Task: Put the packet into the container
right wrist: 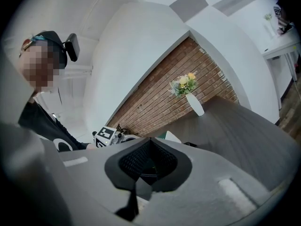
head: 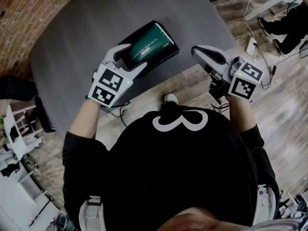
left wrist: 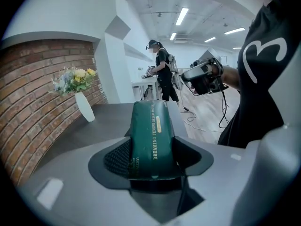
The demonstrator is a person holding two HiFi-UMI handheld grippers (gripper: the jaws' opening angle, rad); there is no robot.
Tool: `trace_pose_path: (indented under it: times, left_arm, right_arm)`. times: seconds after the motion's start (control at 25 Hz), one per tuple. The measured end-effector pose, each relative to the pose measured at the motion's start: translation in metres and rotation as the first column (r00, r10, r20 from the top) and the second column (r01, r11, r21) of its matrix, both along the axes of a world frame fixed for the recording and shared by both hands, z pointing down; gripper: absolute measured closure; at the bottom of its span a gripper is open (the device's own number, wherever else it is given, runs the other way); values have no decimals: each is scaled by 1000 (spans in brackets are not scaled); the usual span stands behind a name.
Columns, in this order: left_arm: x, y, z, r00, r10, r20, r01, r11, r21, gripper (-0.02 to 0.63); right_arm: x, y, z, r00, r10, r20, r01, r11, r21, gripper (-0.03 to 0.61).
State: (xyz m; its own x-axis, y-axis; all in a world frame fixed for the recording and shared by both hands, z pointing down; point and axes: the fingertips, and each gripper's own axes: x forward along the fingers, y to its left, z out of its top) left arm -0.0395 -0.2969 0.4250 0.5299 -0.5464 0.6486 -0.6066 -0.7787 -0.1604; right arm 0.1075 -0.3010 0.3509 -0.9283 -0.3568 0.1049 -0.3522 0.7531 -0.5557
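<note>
Grip: our left tongs [head: 131,57] clamp the near end of the dark green foil packet [head: 147,46], which lies over the black rectangular container [head: 174,49] on the grey round counter [head: 72,42] | our right tongs [head: 208,53] pressed together, empty, near the counter's right edge.

Head view: table [head: 72,42] is seen across upper centre, w/ brick wall [head: 29,8] at upper left and floor [head: 192,85] below and right of the table edge. Container [head: 173,49] is set on the table near that edge, at frame centre. Packet [head: 149,44] is placed over the container, its lower-left end between the jaws of left gripper [head: 134,57]. Right gripper [head: 197,51] is seen further right, just off the table edge, apart from the container. Left gripper view: vase [left wrist: 84,106] is found at left on the table, behind the packet; a second person [left wrist: 162,74] is seen beyond the table, upper centre.
</note>
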Motion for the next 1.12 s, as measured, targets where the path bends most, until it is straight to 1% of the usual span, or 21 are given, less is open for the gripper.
trace_pose_path:
  times: [0.24, 0.4, 0.68, 0.84, 0.96, 1.12]
  left_arm:
    - [3, 3, 23, 998, 53, 35, -51, 997, -52, 305]
    - [11, -3, 39, 995, 79, 54, -74, 994, -86, 305]
    - [2, -8, 62, 998, 59, 33, -55, 990, -130, 304]
    - [2, -6, 72, 997, 61, 45, -52, 985, -163, 296]
    - [5, -8, 74, 997, 54, 59, -45, 987, -152, 291]
    - [11, -13, 77, 994, 71, 78, -58, 987, -150, 282]
  right_arm:
    - [-5, 2, 13, 1000, -2, -6, 2, 999, -33, 577]
    - [-2, -1, 21, 1000, -2, -10, 1, 999, -51, 577]
    - [-1, 1, 37, 1000, 13, -25, -15, 997, -69, 577]
    - [-1, 0, 38, 1000, 18, -23, -19, 997, -79, 577]
    - [-2, 0, 35, 1000, 15, -13, -16, 996, -85, 577]
    - [-2, -1, 35, 1000, 11, -8, -11, 995, -95, 577]
